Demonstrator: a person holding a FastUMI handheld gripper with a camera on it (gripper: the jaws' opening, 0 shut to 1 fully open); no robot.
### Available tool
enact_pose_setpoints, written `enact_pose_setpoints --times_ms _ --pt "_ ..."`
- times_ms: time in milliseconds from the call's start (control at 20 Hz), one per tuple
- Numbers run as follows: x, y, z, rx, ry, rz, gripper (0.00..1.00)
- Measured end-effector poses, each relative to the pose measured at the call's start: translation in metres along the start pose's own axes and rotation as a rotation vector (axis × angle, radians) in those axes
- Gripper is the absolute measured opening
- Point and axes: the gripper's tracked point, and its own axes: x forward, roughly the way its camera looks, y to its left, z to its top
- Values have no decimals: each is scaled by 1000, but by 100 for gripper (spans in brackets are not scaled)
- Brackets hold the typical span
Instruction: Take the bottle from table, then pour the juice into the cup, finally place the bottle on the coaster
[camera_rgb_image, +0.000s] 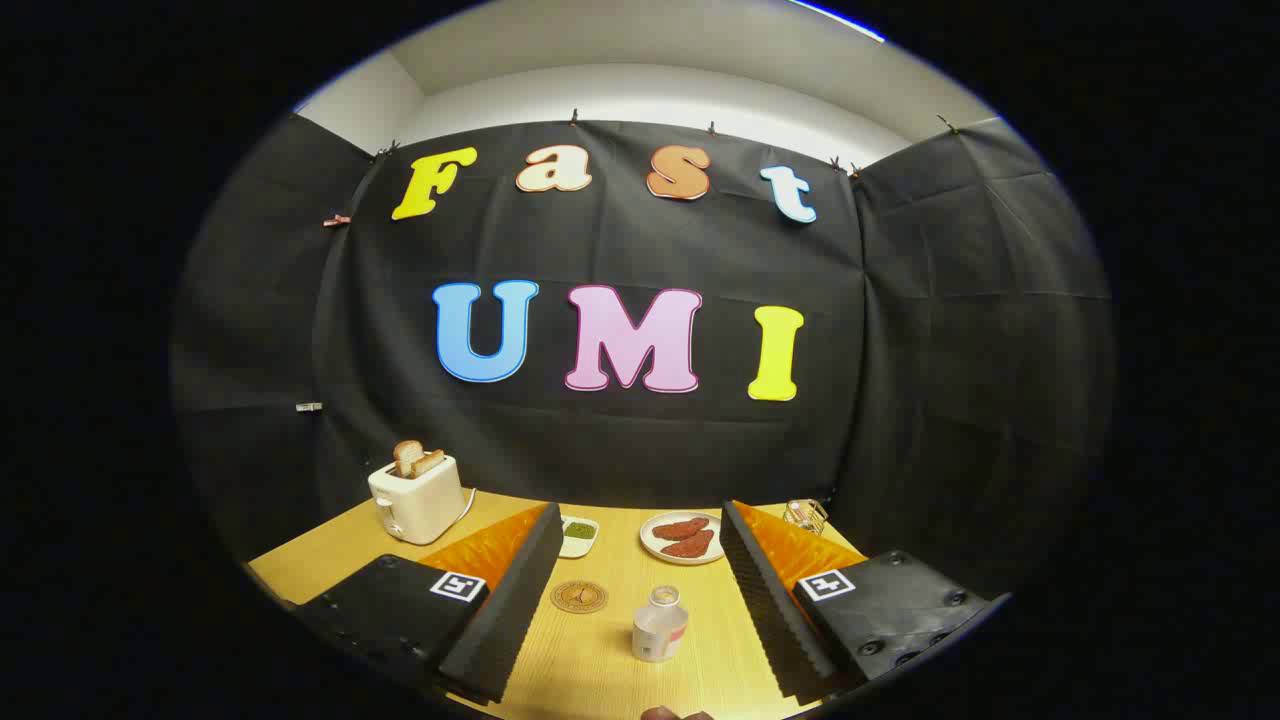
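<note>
A small clear bottle (660, 625) with an open top stands upright on the wooden table (610, 670), in the gap between my two fingers and touching neither. My gripper (640, 518) is open, its fingers spread wide to either side of the bottle. A round brown coaster (579, 597) lies flat on the table just left of the bottle, close to the left finger's inner face. A small brownish rounded edge (680, 714) peeks up nearest to me, below the bottle; I cannot tell what it is.
Beyond the fingertips are a white plate (683, 538) with reddish pieces and a small white dish (578, 535) of green sauce. A white toaster (415, 495) with bread stands at the far left. A small wire holder (805, 515) sits at the far right by the black wall.
</note>
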Motion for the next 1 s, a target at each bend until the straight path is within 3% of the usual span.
enact_pose_setpoints --times_ms 350,1000 --pt "28 -4 -23 62 21 47 97" --pt "19 7 -21 23 -10 105 97"
